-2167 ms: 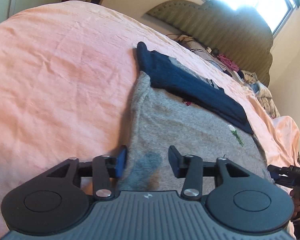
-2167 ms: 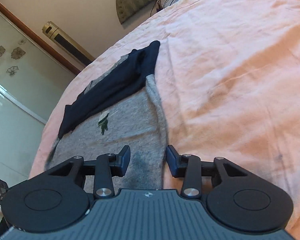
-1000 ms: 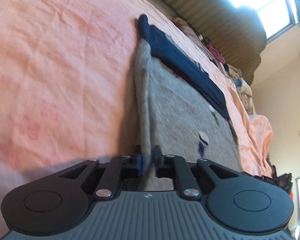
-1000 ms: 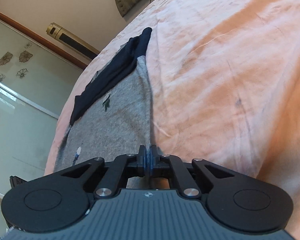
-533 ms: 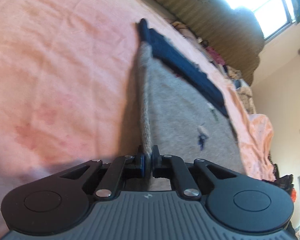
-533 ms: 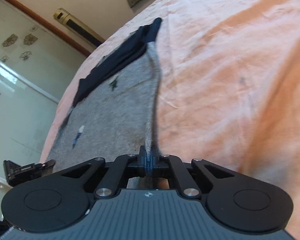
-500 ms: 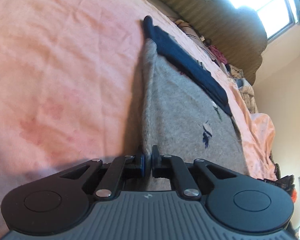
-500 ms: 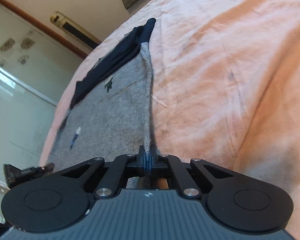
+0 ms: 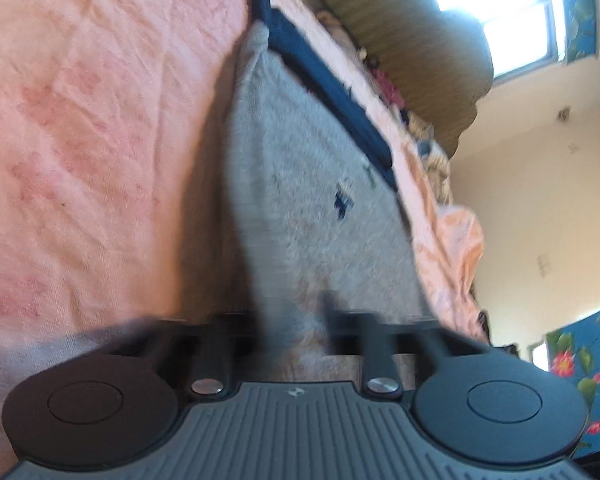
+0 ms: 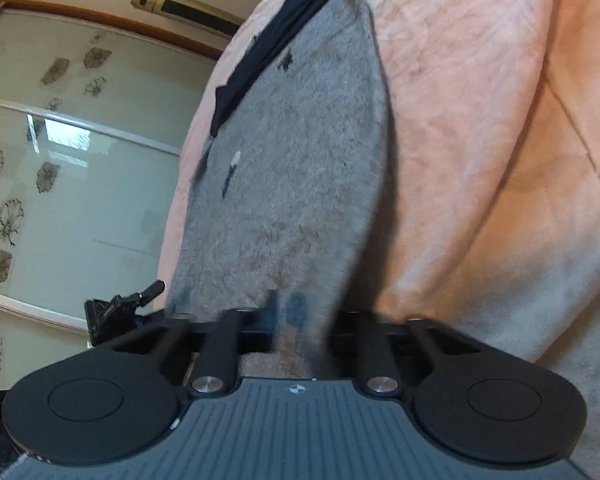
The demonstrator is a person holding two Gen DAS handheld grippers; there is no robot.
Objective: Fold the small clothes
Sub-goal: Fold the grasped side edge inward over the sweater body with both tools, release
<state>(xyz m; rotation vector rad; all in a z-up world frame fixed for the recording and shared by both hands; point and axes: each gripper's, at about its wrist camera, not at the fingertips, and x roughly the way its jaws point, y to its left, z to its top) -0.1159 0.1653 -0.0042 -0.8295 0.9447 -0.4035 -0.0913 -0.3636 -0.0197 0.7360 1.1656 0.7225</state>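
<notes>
- Pink bedsheet [image 9: 80,140] carries one grey garment [image 9: 300,200], its navy band [image 9: 324,88] toward 12 o'clock.
- Two grippers: left gripper [image 9: 292,320] and right gripper [image 10: 304,316], both spread apart over its near edge.

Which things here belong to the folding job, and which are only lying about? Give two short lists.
Belonging to the job:
- grey garment
- navy garment lying along its far edge
- left claw, open
- right claw, open

Lying about:
- pink bedsheet
- clothes pile by the headboard
</notes>
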